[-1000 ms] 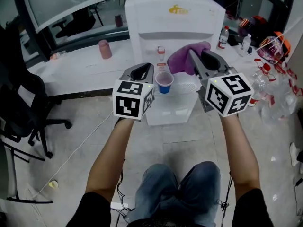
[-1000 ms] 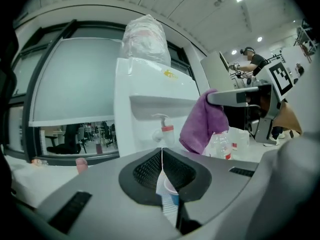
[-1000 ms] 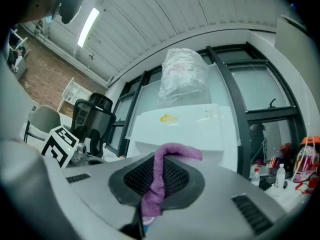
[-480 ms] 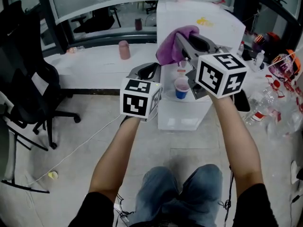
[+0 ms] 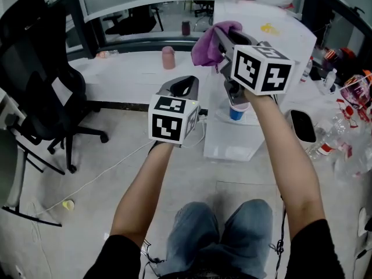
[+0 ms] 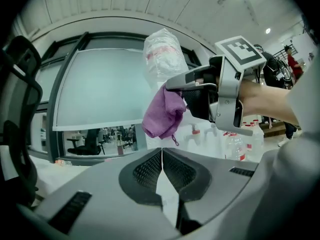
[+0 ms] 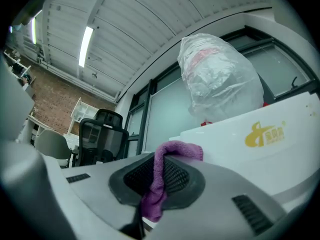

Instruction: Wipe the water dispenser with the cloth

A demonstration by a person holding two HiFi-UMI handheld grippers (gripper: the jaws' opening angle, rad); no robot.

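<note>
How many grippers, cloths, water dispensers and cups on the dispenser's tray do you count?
Grippers: 2, left gripper and right gripper
Cloths: 1, purple cloth
Dispensers: 1, water dispenser
Cups on tray: 1, blue cup
Total: 5

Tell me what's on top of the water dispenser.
A crumpled translucent plastic bag sits atop the water dispenser. What it wraps is covered; only a reddish tint shows through.
</note>
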